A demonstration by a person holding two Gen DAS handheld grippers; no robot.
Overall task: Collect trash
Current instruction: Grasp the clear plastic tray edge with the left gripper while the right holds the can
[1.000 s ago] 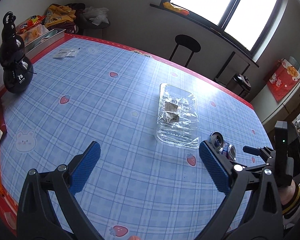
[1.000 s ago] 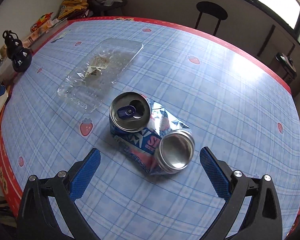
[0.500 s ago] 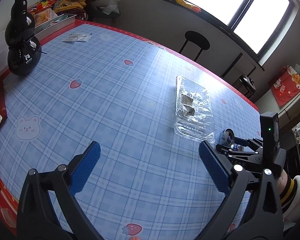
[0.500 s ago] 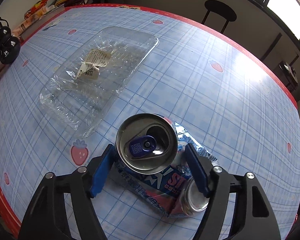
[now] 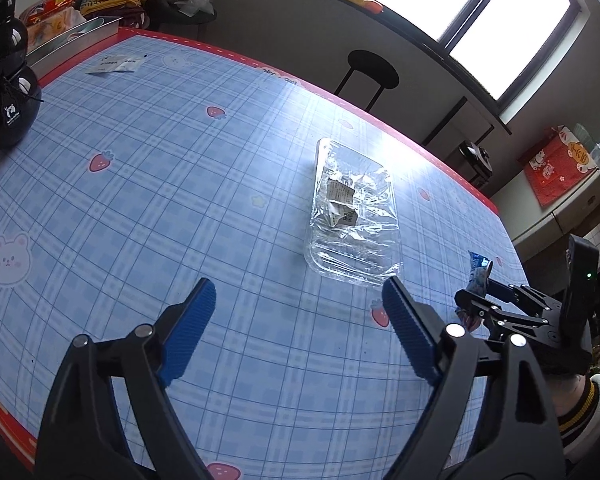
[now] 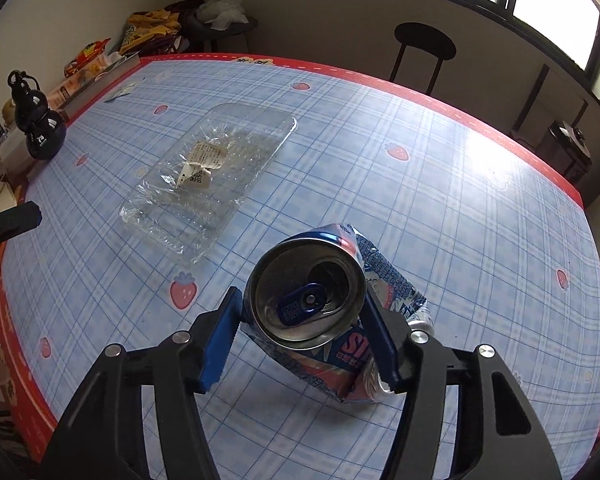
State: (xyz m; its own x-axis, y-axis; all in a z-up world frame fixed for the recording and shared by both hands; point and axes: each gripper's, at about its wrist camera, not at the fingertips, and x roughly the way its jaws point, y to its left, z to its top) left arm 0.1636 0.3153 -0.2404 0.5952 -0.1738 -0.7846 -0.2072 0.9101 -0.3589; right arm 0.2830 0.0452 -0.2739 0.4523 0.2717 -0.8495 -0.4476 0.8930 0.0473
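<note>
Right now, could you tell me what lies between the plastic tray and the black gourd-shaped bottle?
Only bare tablecloth between the tray and the bottle, as the right wrist view shows.

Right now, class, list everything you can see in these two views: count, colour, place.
crushed blue and silver drink can: one, between the right pads
clear plastic food tray: one, mid-table, paper labels inside
black gourd-shaped bottle: one, far left table edge
blue checked tablecloth: one, red border
black round stool: one, beyond the table
left hand-held gripper: blue pads, open, nothing between
right hand-held gripper: blue pads, just closed on the can
</note>
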